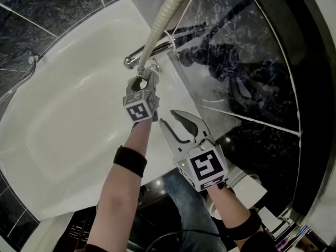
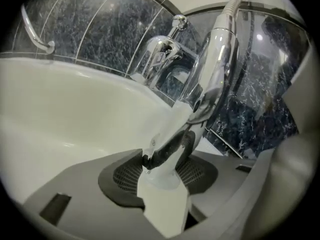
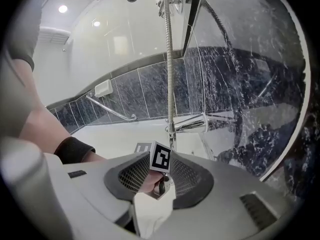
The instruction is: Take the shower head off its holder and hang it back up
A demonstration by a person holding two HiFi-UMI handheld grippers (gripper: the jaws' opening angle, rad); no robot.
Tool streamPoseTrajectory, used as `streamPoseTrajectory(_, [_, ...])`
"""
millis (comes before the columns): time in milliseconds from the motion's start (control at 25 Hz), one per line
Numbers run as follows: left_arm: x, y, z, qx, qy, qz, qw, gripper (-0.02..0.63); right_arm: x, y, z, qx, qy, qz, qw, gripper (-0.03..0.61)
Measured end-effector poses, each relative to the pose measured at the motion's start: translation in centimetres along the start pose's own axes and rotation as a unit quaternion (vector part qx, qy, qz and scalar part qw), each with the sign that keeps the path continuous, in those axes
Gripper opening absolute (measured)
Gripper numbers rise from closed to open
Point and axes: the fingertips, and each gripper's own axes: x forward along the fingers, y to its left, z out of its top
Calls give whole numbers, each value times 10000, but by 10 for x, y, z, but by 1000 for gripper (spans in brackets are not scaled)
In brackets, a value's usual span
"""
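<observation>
Left tool (image 1: 140, 80): clenched on the lower part of the shower head (image 2: 214, 59), just beside the chrome tap (image 2: 160, 54) at the tub's corner; the low grip probably leaves the hose end free to swing
Shower head: slim, mirror-bright handle, tilted, likely slippery; its ribbed metal hose (image 1: 157, 25) climbs out of view above; whether it sits in its holder I cannot tell
Right tool (image 1: 168, 117): released, nothing between its jaws, held back from the fittings, likely on standby
Bathtub (image 1: 68, 104): smooth glossy white, rounded, below both tools
Wall (image 1: 247, 77): dark veined marble tiles, shiny enough to mirror the person
Grab rail (image 1: 32, 62): curved chrome bar at the tub's far rim
</observation>
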Motion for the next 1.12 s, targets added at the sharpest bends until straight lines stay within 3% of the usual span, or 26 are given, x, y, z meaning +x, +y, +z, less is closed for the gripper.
streamPoseTrajectory(280, [-22, 21, 5, 270, -38, 353, 9990, 161, 3, 8, -3, -47, 60, 69, 9999, 143])
streamPoseTrajectory(600, [-99, 70, 7, 797, 130, 892, 9927, 147, -2, 44, 2, -164, 216, 209, 9994, 143])
streamPoseTrajectory(880, [-203, 136, 34, 922, 264, 1735, 9802, 138, -6, 76, 36, -322, 189, 366, 9986, 141])
streamPoseTrajectory(1120, [-328, 184, 91, 1094, 90, 2467, 9629, 135, -28, 118, 84, -611, 134, 555, 9965, 135])
